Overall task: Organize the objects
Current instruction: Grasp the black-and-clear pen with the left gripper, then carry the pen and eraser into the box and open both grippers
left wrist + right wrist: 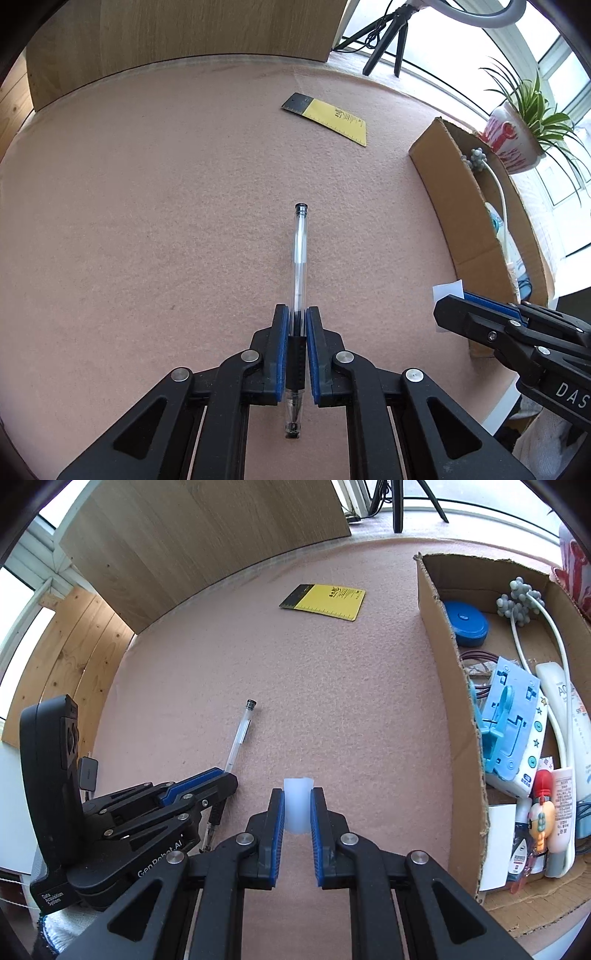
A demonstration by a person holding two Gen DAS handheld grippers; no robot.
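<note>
Left gripper: the left gripper (297, 325) has its jaws drawn narrow around the black grip section of a clear pen (300, 258); in the right wrist view the same gripper (221, 781) sits low at the left.
Pen: its barrel runs forward from between the blue pads, its tip end points back toward the camera, and its black end cap (301, 207) is the farthest part. Whether the pen rests on the tabletop or is raised just off it cannot be told.
Right gripper: the right gripper (297, 805) has its jaws pressed against both sides of a small translucent white cap (297, 806), which fills the gap between the pads.
Tabletop: a pinkish felt tabletop (147, 203) lies under both grippers.
Cardboard box: an open cardboard box (450, 686) stands to the right of the grippers, holding a blue round case (466, 623), a light blue plastic piece (508, 716), white tubes (565, 716), a white cable (546, 620) and other small items.
Notepad: a yellow and black notepad (328, 120) lies flat, well beyond the pen and apart from the box.
Back: a wooden panel (184, 33) stands at the far edge, with a potted plant (517, 125) beyond the box.
</note>
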